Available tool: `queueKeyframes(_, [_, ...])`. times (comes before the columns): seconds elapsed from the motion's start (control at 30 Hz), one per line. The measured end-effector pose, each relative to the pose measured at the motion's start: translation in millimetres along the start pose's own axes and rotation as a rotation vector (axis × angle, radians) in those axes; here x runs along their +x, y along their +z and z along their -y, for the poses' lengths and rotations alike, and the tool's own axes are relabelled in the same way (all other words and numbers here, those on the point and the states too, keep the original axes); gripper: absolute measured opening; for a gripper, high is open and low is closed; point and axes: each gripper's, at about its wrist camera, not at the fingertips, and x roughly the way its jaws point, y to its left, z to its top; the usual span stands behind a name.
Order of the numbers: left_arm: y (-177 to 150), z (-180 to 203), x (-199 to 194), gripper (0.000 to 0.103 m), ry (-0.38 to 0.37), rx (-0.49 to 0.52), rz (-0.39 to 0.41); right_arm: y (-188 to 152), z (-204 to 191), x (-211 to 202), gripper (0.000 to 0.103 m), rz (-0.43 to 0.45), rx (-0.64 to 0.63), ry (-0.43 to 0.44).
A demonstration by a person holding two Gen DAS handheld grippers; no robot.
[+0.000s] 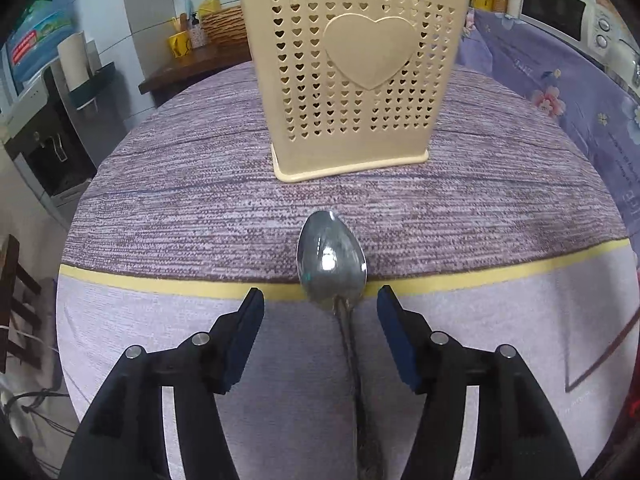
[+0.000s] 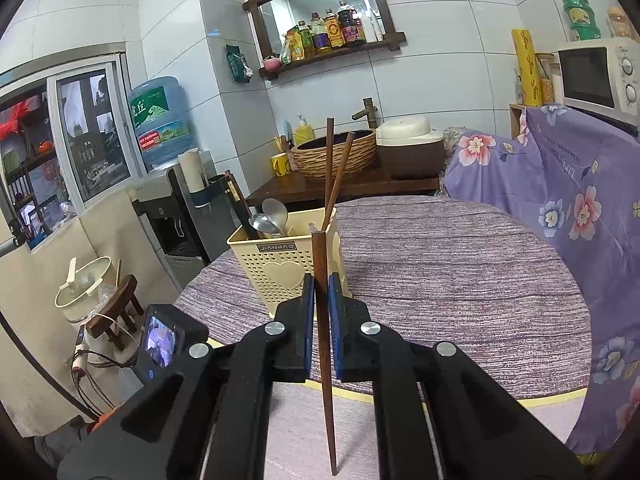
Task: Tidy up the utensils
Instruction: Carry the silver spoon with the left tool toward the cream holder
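- on the tablecloth (image 1: 200, 184), a spoon (image 1: 331, 258) lay before the holder (image 1: 352, 80), between the left gripper's (image 1: 320, 300) half-open, empty jaws.
- stiff, probably slippery steel; the handle looked the best hold.
- right gripper (image 2: 321, 284) pinched a chopstick (image 2: 322, 320).

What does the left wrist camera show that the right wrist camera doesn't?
Only the left wrist view shows the metal spoon lying on the table, between the open fingers of the left gripper and untouched by them.

Only the right wrist view shows the right gripper shut on a wooden chopstick, the spoons and chopsticks already standing in the holder, the water bottle and the bottle shelf.

Both show the cream utensil holder, the purple tablecloth, the woven basket and the microwave.
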Motion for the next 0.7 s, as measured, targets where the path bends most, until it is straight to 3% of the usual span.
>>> queueKeyframes(0.23, [18.9,16.5,7.3,0.058,0.07,0.012,0.019,-0.1,2.8,-0.8,0.008,0.001,0.006,-0.003])
queueKeyframes(0.33, [22.7,18.4,15.7,0.048,0.076,0.006,0.001,0.0,3.1,-1.0,0.008,0.003,0.007,-0.001])
queueKeyframes(0.37, [23.9,17.5,16.8,0.038,0.078,0.003,-0.002,-0.1,2.8,-1.1,0.008,0.003,0.006,-0.001])
queueKeyframes(0.53, [27.3,16.7,7.7,0.037,0.052,0.001,0.029,-0.7,2.5,-2.4,0.008,0.002,0.004,0.001])
queueKeyframes(0.7, [35.7,11.4,-29.5,0.037,-0.027,-0.023,0.115,-0.1,2.8,-3.6,0.008,0.001,0.002,0.011])
